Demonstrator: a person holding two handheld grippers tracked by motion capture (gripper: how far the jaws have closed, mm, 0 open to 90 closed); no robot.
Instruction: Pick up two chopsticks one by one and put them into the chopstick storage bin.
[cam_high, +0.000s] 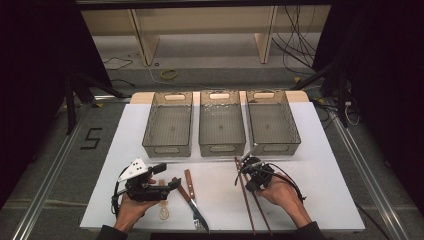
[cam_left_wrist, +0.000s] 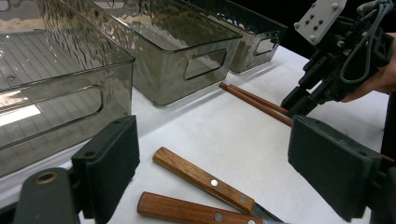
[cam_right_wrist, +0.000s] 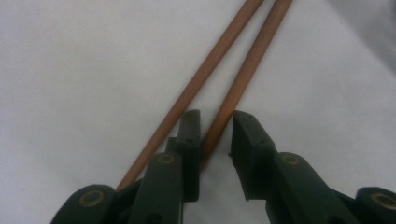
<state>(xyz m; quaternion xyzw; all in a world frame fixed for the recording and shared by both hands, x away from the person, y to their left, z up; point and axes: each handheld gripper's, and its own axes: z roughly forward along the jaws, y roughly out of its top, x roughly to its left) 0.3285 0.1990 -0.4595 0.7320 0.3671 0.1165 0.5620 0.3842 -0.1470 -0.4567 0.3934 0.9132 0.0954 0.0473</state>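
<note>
Two brown wooden chopsticks (cam_high: 248, 197) lie side by side on the white table cover, right of centre. My right gripper (cam_high: 243, 171) is lowered onto their far ends. In the right gripper view its jaws straddle the right chopstick (cam_right_wrist: 247, 70). The left jaw sits between that stick and the left chopstick (cam_right_wrist: 187, 93), and a sliver of white shows at the right jaw, so my right gripper (cam_right_wrist: 215, 135) is open. My left gripper (cam_high: 172, 185) is open wide and held low over a wooden-handled knife (cam_left_wrist: 201, 177) and a second wooden handle (cam_left_wrist: 187, 211).
Three smoked clear bins (cam_high: 167, 148) (cam_high: 222, 148) (cam_high: 275, 147) stand in a row at the back, nothing inside them. The knife (cam_high: 189, 181), a fork (cam_high: 199, 220) and a small pale utensil (cam_high: 164, 213) lie near the front edge. The right gripper (cam_left_wrist: 299, 105) shows in the left gripper view.
</note>
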